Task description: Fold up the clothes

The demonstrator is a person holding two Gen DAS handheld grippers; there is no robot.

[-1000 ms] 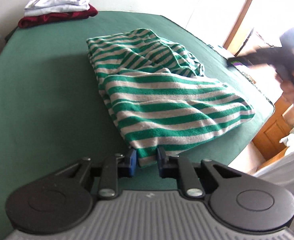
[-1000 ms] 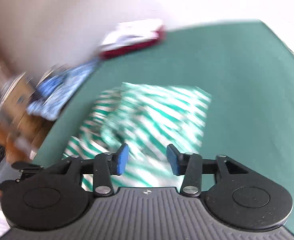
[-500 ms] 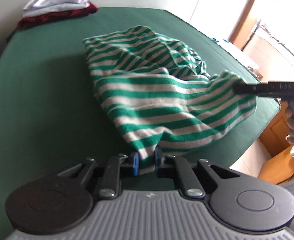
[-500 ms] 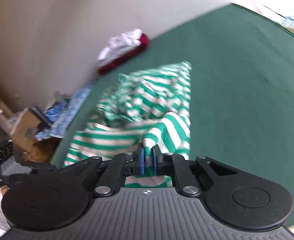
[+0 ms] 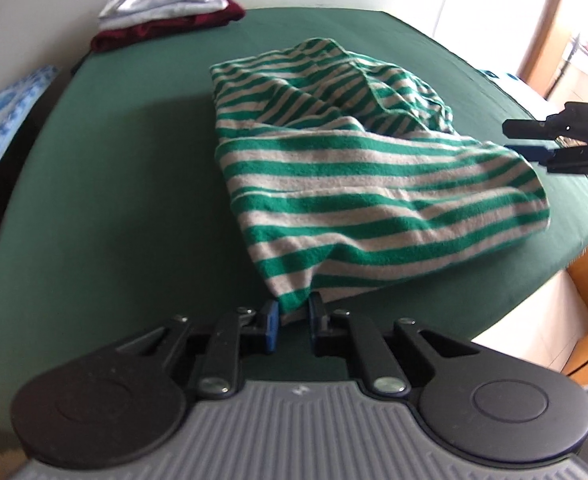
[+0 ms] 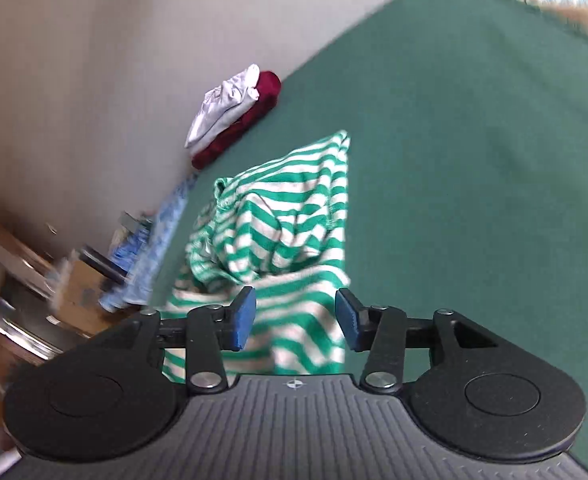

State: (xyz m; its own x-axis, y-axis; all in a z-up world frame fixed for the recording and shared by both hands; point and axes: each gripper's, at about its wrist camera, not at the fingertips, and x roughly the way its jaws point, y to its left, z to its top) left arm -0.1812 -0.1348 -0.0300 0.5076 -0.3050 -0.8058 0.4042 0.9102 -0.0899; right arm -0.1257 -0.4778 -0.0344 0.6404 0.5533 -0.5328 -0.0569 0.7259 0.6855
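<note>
Two hand-held grippers are on this job, and they are doing different things right now. My left hand-held gripper is pinched down on the near corner of the green-and-white striped garment, with the cloth bunched between the blue pads. My right hand-held gripper is spread wide with nothing in it, hovering just above the garment's right-hand edge. The garment sits mid-tabletop on the green cover, its nearer part doubled over in a thick layer and the farther part rumpled behind it, so I judge it part-folded rather than squared away. Off at the far corner by the wall waits a stack of folded clothes, white on maroon, well apart from my work. Now the risks: with only one corner held, any pull from the left could drag the whole bundle askew and spill that upper layer. The right-hand edge lies close to the tabletop's rim, so a careless tug that way could let it slide off. And if my right closes on one layer only, the fold comes out crooked.
</note>
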